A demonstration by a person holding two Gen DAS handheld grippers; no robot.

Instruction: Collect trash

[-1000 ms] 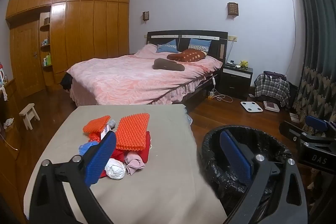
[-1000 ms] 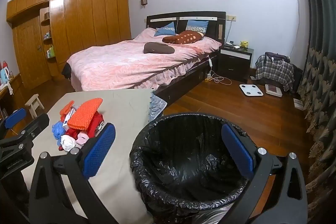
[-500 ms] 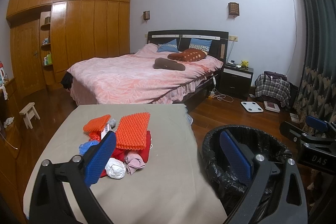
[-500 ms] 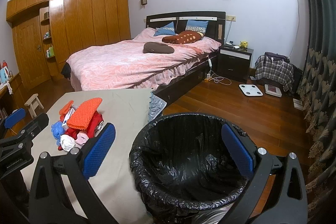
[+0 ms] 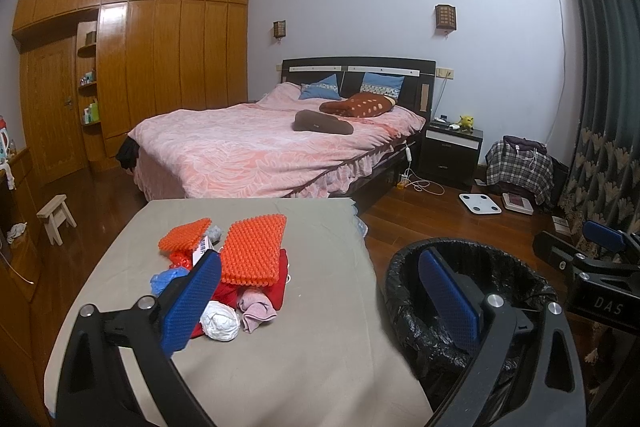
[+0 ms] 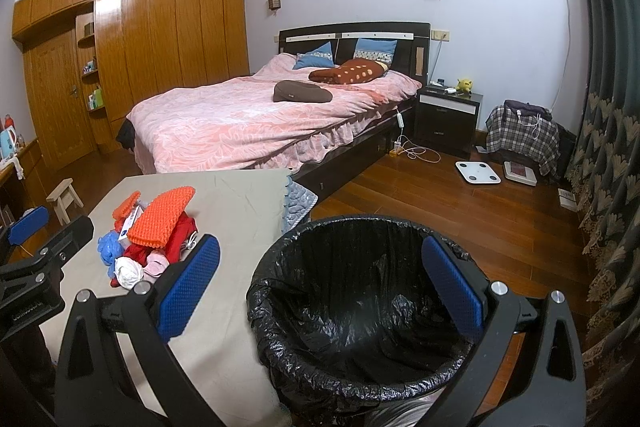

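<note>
- You hold both grippers clear of the work: the left gripper point(image 5: 320, 297) hangs over the near edge of the table point(image 5: 312, 359) with its jaws spread wide and nothing between them.
- Your right gripper point(image 6: 320, 287) sits above the mouth of the trash bin point(image 6: 280, 307), jaws equally wide apart and empty.
- By my reading the task has barely begun: the black liner point(image 6: 360, 307) shows no litter inside as far as the view reaches, and the whole trash pile point(image 5: 232, 279) lies on the table.
- That pile sits on the left half of the table, just beyond your left blue pad; it holds two orange bumpy sheets point(image 5: 252, 253), a white crumpled wad point(image 5: 220, 321) nearest you, a pink cloth scrap point(image 5: 256, 311), red fabric and a blue crumpled piece point(image 5: 170, 277).
- The bin stands on the floor against the table's right edge, so each carry is short and to the right.
- Everything is left for you: pick each piece and drop it in the liner.
- Nothing blocks the path between pile and bin; the table between them is bare.
- The pieces overlap, so expect a grab at one to drag its neighbours.
- Farther off, the bed point(image 5: 272, 151) and a wooden stool point(image 5: 56, 215) stand well apart from your work.
</note>
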